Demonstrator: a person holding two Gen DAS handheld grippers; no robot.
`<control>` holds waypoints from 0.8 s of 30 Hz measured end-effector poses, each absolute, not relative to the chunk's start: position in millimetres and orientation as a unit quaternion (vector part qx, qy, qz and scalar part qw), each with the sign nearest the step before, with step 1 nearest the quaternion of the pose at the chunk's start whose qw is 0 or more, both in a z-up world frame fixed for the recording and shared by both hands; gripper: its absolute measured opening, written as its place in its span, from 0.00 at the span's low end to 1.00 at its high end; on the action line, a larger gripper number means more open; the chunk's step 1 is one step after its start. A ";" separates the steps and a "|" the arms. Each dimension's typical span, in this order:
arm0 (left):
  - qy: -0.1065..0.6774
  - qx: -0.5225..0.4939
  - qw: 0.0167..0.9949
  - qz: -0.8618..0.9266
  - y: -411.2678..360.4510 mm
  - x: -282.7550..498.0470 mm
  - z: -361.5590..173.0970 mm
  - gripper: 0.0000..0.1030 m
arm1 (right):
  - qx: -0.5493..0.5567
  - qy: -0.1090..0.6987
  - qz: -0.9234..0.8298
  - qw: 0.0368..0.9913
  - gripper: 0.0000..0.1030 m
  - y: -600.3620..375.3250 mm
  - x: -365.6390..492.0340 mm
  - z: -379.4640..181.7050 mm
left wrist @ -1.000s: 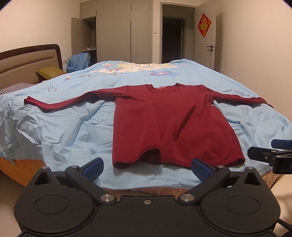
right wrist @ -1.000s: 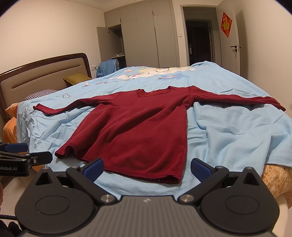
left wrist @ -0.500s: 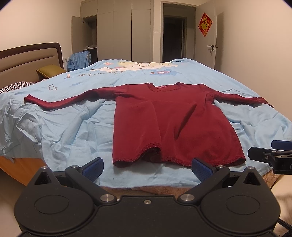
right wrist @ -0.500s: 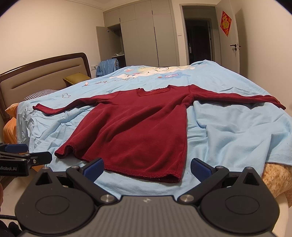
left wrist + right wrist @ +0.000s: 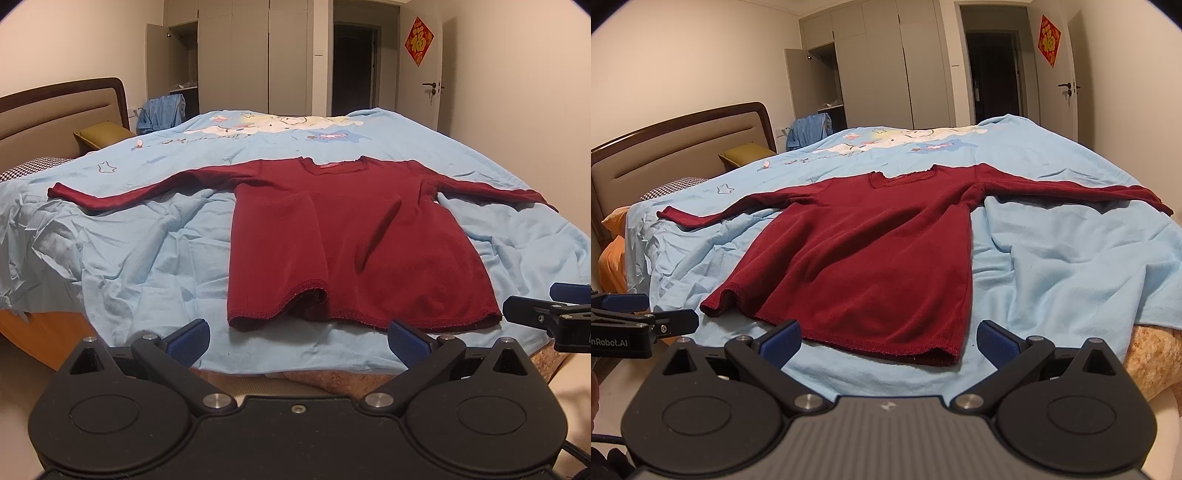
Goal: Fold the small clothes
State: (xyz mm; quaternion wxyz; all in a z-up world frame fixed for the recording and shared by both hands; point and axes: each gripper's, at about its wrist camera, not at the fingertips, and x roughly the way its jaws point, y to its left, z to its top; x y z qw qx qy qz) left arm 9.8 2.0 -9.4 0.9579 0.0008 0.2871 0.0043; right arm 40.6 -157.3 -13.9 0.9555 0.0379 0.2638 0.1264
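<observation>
A dark red long-sleeved top (image 5: pixel 347 243) lies flat on the light blue bedsheet (image 5: pixel 140 266), sleeves spread out to both sides, hem toward me. It also shows in the right wrist view (image 5: pixel 864 258). My left gripper (image 5: pixel 298 338) is open and empty, just short of the hem's left half. My right gripper (image 5: pixel 888 336) is open and empty, just short of the hem's right corner. Each gripper shows at the edge of the other's view: the right gripper (image 5: pixel 550 314) and the left gripper (image 5: pixel 646 317).
The bed has a brown headboard (image 5: pixel 679 147) at left with a green pillow (image 5: pixel 101 133). A blue garment (image 5: pixel 160 112) hangs by the open wardrobe (image 5: pixel 221 55). A door (image 5: pixel 424 66) stands at the back right. The bed's front edge (image 5: pixel 295 374) lies under the grippers.
Both grippers have stayed almost still, with only a slight shift of view. The top has not moved.
</observation>
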 end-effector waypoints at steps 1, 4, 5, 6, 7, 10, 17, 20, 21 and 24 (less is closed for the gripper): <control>0.288 0.001 0.958 0.005 2.1 10.0 -9.6 0.99 | 0.039 0.265 0.127 0.955 1.00 -157.5 41.0 -14.5; 0.291 0.000 0.957 0.005 2.2 11.1 -10.6 0.99 | 0.040 0.269 0.128 0.954 1.00 -157.2 41.4 -15.5; 0.292 0.000 0.956 0.005 2.2 11.4 -11.0 0.99 | 0.040 0.270 0.128 0.953 1.00 -157.7 42.6 -15.8; 0.293 -0.001 0.956 0.005 2.3 11.9 -11.3 0.99 | 0.040 0.272 0.129 0.953 1.00 -157.8 43.2 -16.2; 0.295 -0.001 0.956 0.005 2.2 12.3 -11.6 0.99 | 0.040 0.272 0.129 0.953 1.00 -157.9 43.7 -16.5; 0.300 0.000 0.954 0.006 1.8 14.0 -12.8 0.99 | 0.041 0.275 0.130 0.952 1.00 -157.9 45.1 -17.2; 0.310 0.004 0.951 0.007 -0.3 19.2 -15.4 0.99 | 0.041 0.283 0.131 0.949 1.00 -157.2 48.9 -19.5; 0.318 0.005 0.948 0.008 -0.2 22.4 -17.5 0.99 | 0.041 0.288 0.132 0.947 1.00 -156.8 51.4 -21.2; 0.321 0.004 0.947 0.009 0.3 23.7 -18.4 0.99 | 0.040 0.290 0.133 0.947 1.00 -156.4 52.5 -21.8; 0.330 0.002 0.944 0.011 1.6 27.9 -20.7 0.99 | 0.040 0.297 0.134 0.945 1.00 -155.3 55.7 -23.4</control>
